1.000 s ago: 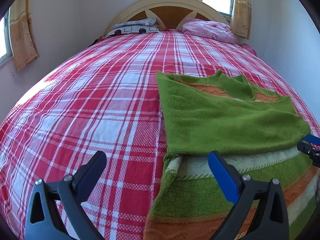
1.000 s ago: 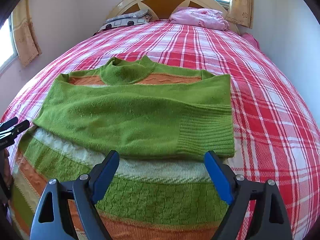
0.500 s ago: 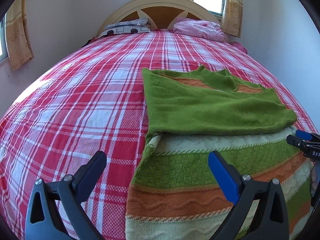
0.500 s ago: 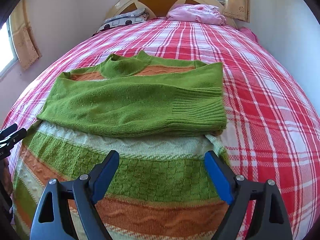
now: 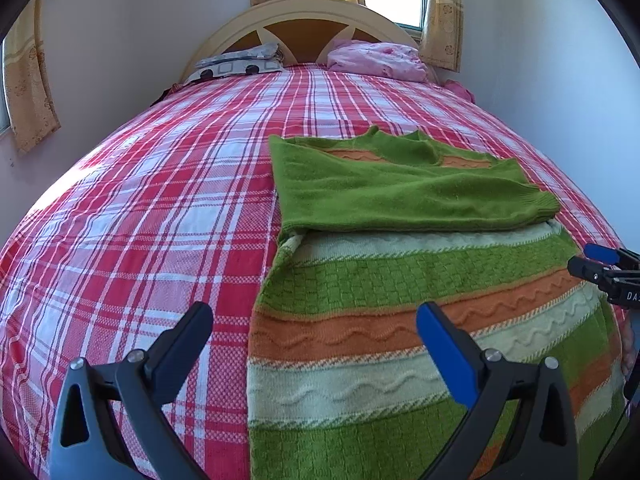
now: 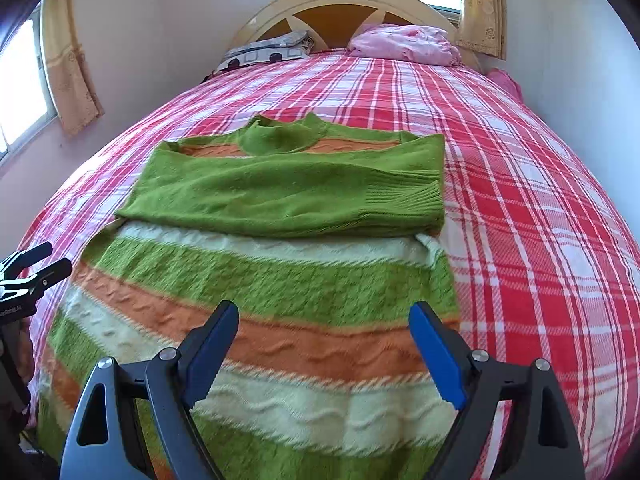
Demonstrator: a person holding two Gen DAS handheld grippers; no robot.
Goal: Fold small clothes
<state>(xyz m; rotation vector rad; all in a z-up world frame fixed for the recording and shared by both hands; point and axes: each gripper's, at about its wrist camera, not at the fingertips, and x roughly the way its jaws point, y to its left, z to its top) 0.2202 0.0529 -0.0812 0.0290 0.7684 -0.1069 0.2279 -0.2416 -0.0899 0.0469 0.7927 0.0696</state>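
A striped knit sweater [image 5: 420, 280] [image 6: 280, 280] in green, orange and cream lies flat on the bed, collar toward the headboard. Both plain green sleeves [image 5: 400, 196] [image 6: 288, 196] are folded across its chest. My left gripper [image 5: 316, 332] hovers open above the sweater's lower left edge, one finger over the bedspread, the other over the knit. My right gripper [image 6: 324, 328] is open above the sweater's lower right part, nothing between its fingers. Each gripper shows at the edge of the other's view: the right gripper [image 5: 604, 268] and the left gripper [image 6: 28, 268].
The bed wears a red and white plaid cover [image 5: 140, 220] [image 6: 540, 208]. At the headboard [image 5: 304, 24] lie a patterned pillow [image 5: 236, 64] and a pink bundle [image 5: 376, 60]. Walls run close along both sides, with curtained windows [image 6: 68, 60].
Both grippers have drawn back toward the foot of the bed. More of the sweater's striped lower body now shows in each view. The jaws stay equally wide.
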